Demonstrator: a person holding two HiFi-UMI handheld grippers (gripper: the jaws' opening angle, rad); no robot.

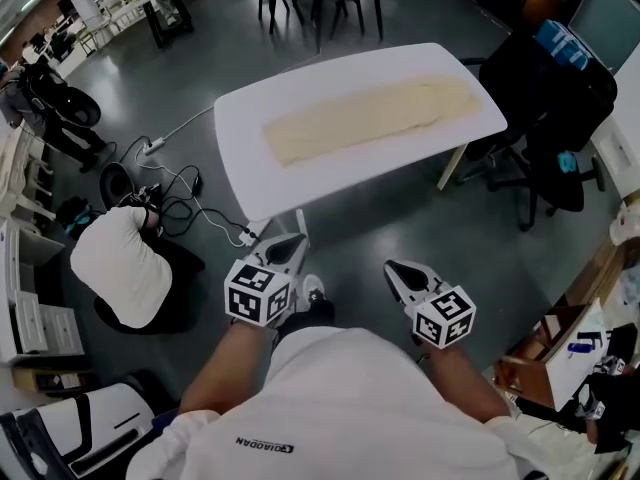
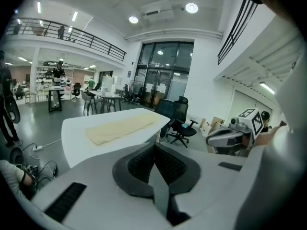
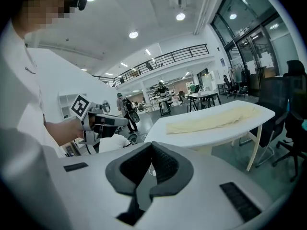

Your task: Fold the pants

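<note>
Before the first fold: cream pants laid flat along white table, upper centre, untouched. At bottom centre, well short of table, left gripper and right gripper, both closed tight, holding nothing. Next, likely: reaching in, opening jaws, pinching one end.

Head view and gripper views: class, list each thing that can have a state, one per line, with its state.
Pants: laid out flat in a long strip on the table, untouched.
Table: standing, pants on top.
Left gripper: shut, empty, short of the table.
Right gripper: shut, empty, short of the table.
Office chair: upright beside the table's end.
</note>
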